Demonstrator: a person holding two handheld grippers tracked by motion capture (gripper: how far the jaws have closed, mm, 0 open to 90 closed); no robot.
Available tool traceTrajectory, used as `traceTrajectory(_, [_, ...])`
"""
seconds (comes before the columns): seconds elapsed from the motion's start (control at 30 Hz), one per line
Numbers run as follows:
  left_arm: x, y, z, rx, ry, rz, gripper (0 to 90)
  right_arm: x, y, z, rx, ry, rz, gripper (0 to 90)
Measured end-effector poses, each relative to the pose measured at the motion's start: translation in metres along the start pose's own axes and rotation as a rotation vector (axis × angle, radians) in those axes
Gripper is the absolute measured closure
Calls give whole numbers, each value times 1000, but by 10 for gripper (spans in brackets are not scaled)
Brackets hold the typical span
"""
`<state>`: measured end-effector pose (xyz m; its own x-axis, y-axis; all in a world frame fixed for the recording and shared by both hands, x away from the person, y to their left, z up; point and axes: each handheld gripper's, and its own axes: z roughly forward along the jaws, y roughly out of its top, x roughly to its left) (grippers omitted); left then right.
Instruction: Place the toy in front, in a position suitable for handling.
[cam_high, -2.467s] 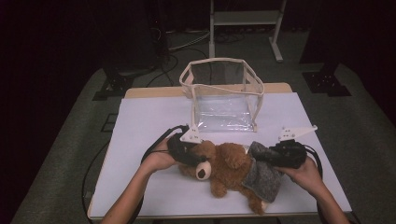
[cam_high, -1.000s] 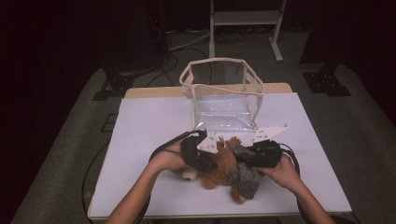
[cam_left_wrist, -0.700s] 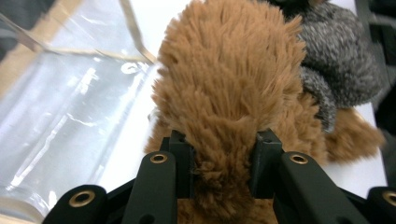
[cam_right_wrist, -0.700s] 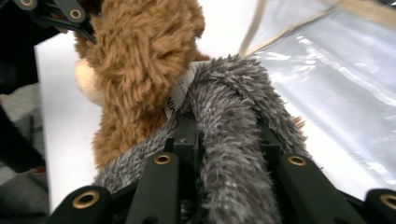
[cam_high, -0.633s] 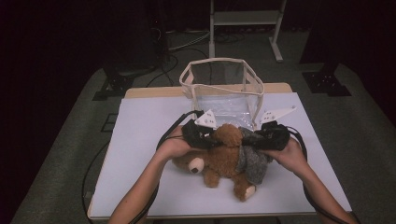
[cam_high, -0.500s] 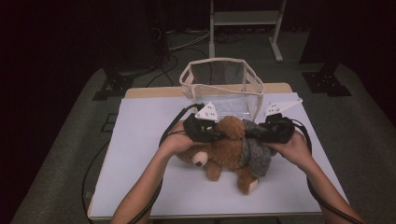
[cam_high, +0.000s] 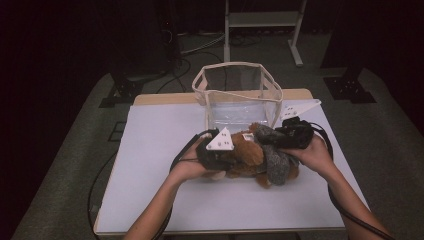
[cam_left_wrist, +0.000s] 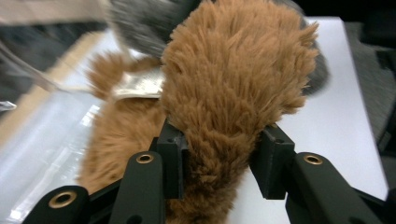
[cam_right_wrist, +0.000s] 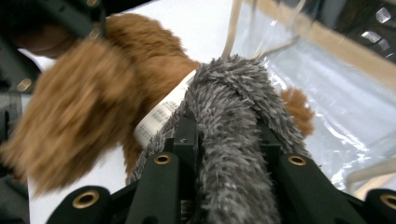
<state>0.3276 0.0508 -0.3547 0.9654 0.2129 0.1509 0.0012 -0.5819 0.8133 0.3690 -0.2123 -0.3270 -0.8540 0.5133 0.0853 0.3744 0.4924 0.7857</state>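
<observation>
A brown teddy bear (cam_high: 248, 151) with a grey plush part (cam_high: 274, 161) hangs low over the white table (cam_high: 160, 150), just in front of a clear bag (cam_high: 240, 95). My left gripper (cam_high: 234, 154) comes in from the left. It is shut on a brown furry limb (cam_left_wrist: 229, 93), and its jaws have just been opening a little with the fur still squeezed between them (cam_left_wrist: 222, 149). From the right, my right gripper (cam_high: 268, 138) is shut on the grey plush (cam_right_wrist: 233, 107), which bulges between its jaws (cam_right_wrist: 229, 135). A white label (cam_right_wrist: 161, 116) shows on the bear.
The clear bag has cream trim, stands open at the top at the table's far middle, and lies close behind the bear. Cables (cam_high: 177, 155) trail from both grippers. A metal stand (cam_high: 262, 20) and floor cables lie beyond the table.
Both grippers have carried the bear from the table's near middle toward the bag. In the last half second the left gripper sank back toward the person, while the right stayed put.
</observation>
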Motion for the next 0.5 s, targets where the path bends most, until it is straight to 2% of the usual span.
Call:
traceTrajectory(0.13, [-6,-16,-2,22,-11,2,561,5,-8,14,30,49,-6,695])
traceTrajectory(0.23, [-10,-20,-8,27,-17,10,503,9,-16,18,17,70,-3,698])
traceTrajectory(0.37, [-14,-23,-18,57,5,36,384,15,-32,17,3,72,9,702])
traceTrajectory(0.5, [-10,-30,-33,57,40,16,352,17,-54,15,-7,88,38,703])
